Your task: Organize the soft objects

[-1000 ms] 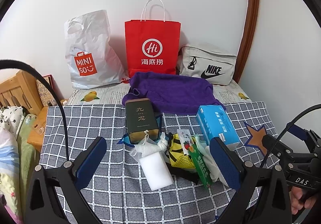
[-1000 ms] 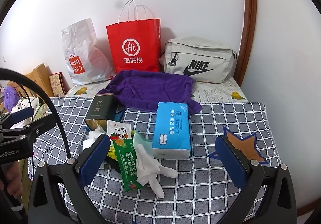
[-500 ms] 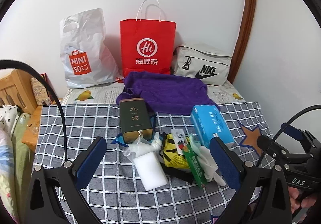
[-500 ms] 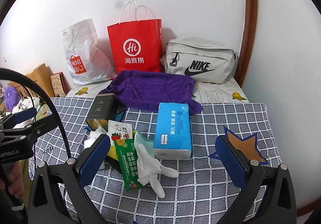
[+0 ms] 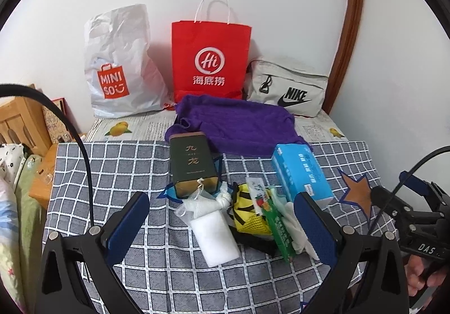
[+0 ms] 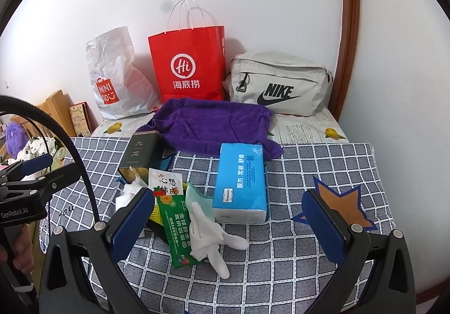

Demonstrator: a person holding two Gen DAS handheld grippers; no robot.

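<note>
A purple towel (image 5: 239, 124) (image 6: 213, 125) lies spread at the back of the checked cloth. In front of it lies a pile: a dark green tin (image 5: 192, 163), a white sponge (image 5: 215, 238), white gauze (image 5: 199, 201), a yellow mesh item (image 5: 249, 212), a green packet (image 6: 175, 226), a white glove (image 6: 209, 238) and a blue tissue pack (image 6: 240, 183) (image 5: 301, 173). My left gripper (image 5: 222, 226) is open and empty, above the pile's near side. My right gripper (image 6: 230, 226) is open and empty, above the glove and tissue pack.
A white MINISO bag (image 5: 118, 66), a red paper bag (image 5: 209, 61) and a grey Nike bag (image 5: 287, 89) stand against the back wall. A wooden bed frame (image 5: 19, 120) is at the left. The checked cloth (image 6: 309, 162) has an orange star (image 6: 340, 201) at right.
The left wrist view has shifted a little, so the pile and bags sit slightly lower and more to the left. Both grippers stay open; no object has moved.
</note>
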